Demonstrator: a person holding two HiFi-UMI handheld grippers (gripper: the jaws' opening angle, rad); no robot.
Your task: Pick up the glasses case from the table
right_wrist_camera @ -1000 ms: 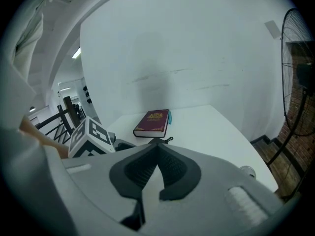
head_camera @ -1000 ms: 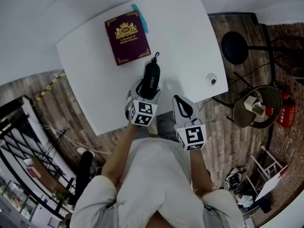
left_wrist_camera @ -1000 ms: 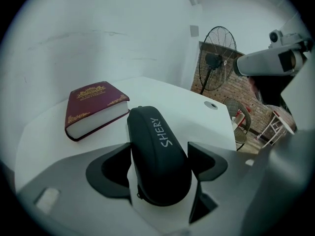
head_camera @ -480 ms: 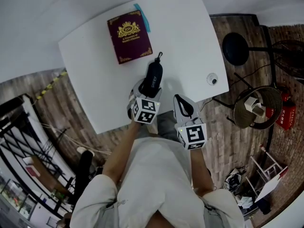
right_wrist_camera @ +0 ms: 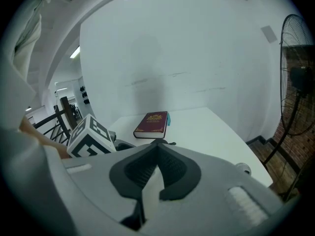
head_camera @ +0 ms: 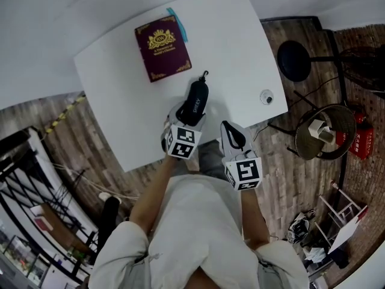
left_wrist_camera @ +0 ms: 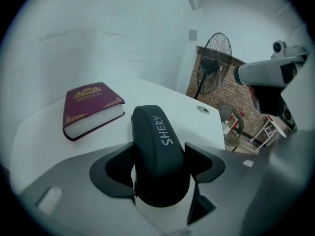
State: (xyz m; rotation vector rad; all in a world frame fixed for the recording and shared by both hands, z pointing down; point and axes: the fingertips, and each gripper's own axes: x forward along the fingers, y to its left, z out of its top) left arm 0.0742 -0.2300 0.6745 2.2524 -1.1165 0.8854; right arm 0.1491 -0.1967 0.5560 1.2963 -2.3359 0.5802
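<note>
Your L gripper (head_camera: 188,116) is closing on the black glasses case (left_wrist_camera: 157,146), w/ pads touching both its sides. The case sits near the white table's (head_camera: 228,41) front edge. R gripper (head_camera: 228,130): jaws together, empty, at that edge. Maroon book (head_camera: 161,48) is by the far edge.

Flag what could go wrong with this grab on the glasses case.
1. The left tongs are closing on only the near end of the glasses case. Most of it sticks out ahead, so it may droop or pivot once lifted.
2. Its shell looks rounded and smooth, so it might squirt forward out of the pads, toward the book.
</note>
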